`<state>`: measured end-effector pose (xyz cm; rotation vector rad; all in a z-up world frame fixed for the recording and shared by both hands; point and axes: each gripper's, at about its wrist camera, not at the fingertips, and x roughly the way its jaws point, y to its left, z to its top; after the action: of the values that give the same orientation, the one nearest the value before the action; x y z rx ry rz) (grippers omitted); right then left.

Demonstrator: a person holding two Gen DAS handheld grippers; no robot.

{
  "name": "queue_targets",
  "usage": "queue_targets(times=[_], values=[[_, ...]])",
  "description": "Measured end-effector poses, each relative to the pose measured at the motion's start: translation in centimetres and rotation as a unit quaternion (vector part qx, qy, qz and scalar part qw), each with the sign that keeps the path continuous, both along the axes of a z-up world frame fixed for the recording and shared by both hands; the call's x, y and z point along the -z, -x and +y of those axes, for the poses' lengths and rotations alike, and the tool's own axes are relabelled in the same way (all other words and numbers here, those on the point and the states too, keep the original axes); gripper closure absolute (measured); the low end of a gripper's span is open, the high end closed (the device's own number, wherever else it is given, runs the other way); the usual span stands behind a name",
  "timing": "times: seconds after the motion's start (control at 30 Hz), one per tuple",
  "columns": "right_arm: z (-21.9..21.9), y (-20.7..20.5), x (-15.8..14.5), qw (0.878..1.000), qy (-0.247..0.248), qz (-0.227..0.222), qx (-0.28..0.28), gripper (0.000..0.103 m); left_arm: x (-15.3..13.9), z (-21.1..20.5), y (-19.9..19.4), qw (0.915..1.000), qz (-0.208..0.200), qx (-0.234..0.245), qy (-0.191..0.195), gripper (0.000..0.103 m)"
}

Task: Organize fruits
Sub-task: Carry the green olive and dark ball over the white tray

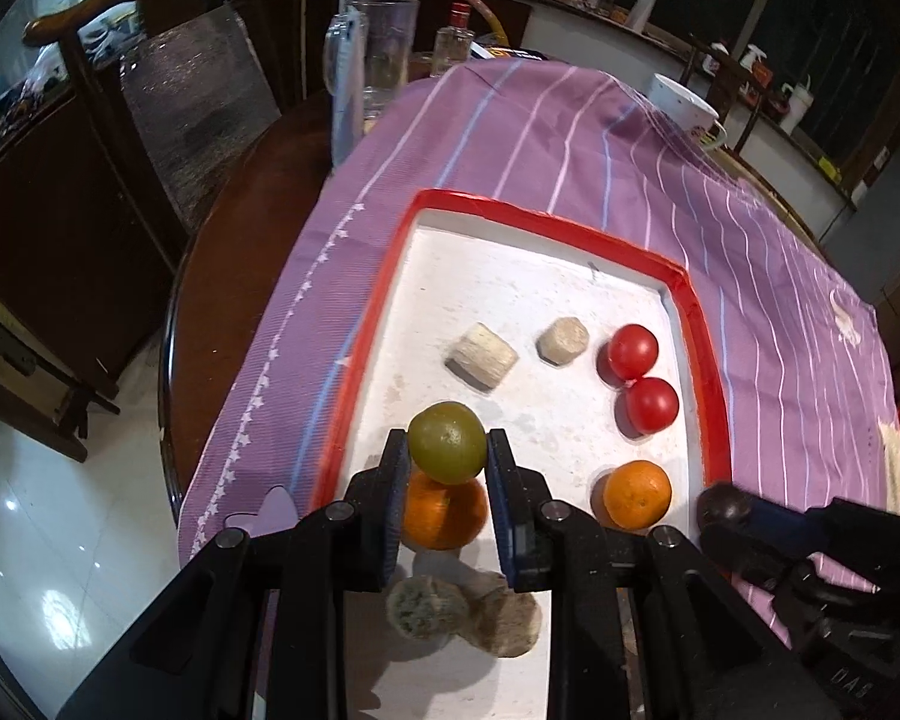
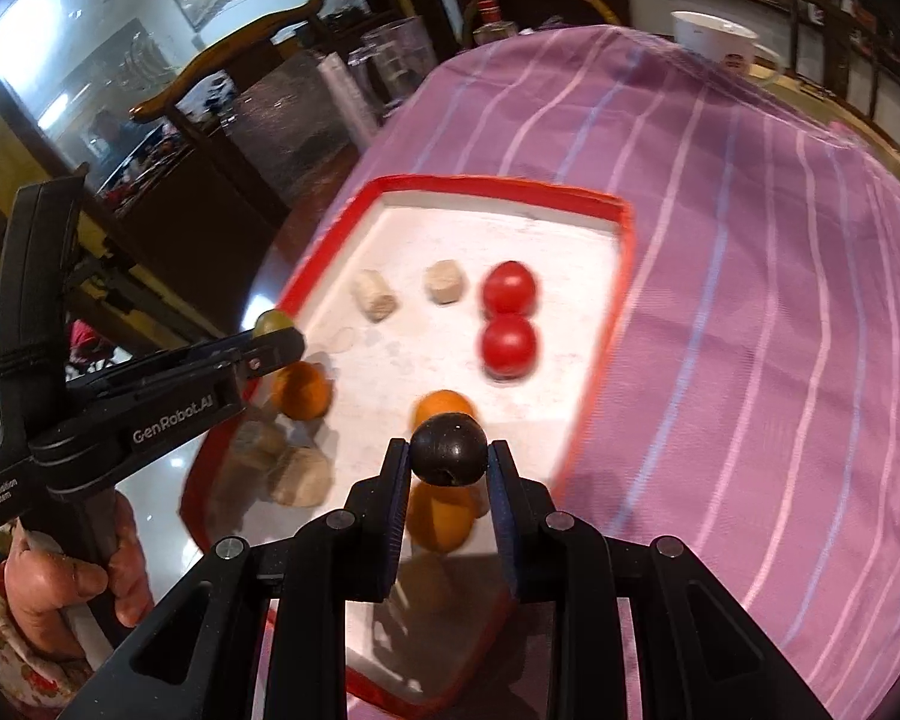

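Observation:
A white tray with a red rim [image 1: 546,227] [image 2: 498,189] lies on the purple striped cloth. My left gripper [image 1: 448,453] is shut on a green round fruit [image 1: 447,443], held above an orange [image 1: 444,513]. My right gripper [image 2: 448,456] is shut on a dark, almost black round fruit [image 2: 448,449], held over another orange [image 2: 441,519]. In the tray lie two red tomatoes [image 1: 632,351] [image 2: 509,288], a second orange [image 1: 637,494] [image 2: 301,391] and several beige cylinder pieces [image 1: 482,356] [image 2: 375,295]. The left gripper [image 2: 279,339] also shows at the tray's left edge in the right wrist view.
A glass pitcher [image 1: 384,54], a clear bottle [image 1: 453,48] and a white mug [image 1: 684,108] stand at the table's far side. A wooden chair [image 1: 150,90] stands left of the table. A hand [image 2: 72,576] holds the left gripper's handle.

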<state>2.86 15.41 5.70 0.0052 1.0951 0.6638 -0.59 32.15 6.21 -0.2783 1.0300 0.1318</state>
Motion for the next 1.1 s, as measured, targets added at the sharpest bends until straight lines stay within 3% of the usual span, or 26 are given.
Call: queue_targets(times=[0.2, 0.47, 0.57, 0.87, 1.1], values=[[2.2, -1.0, 1.8, 0.999, -0.005, 0.031, -0.023, 0.074, 0.2, 0.8, 0.3, 1.0000, 0.001, -0.006, 0.004, 0.079], [2.4, -5.1, 1.2, 0.999, 0.039, -0.017, 0.013, 0.075, 0.7, 1.3, 0.3, 0.9998, 0.007, -0.015, 0.014, 0.079], [1.1, -6.1, 0.4, 0.999, 0.023, -0.017, 0.039, 0.075, 0.7, 1.3, 0.3, 0.9998, 0.006, -0.014, 0.012, 0.079], [-0.8, -4.0, 0.3, 0.999, 0.004, 0.002, 0.044, 0.075, 0.5, 0.8, -0.1, 0.9999, 0.003, -0.005, 0.016, 0.079], [1.4, -0.5, 0.7, 0.999, -0.024, 0.029, -0.015, 0.075, -0.9, 3.2, 0.7, 0.9993, -0.014, -0.034, 0.011, 0.079]])
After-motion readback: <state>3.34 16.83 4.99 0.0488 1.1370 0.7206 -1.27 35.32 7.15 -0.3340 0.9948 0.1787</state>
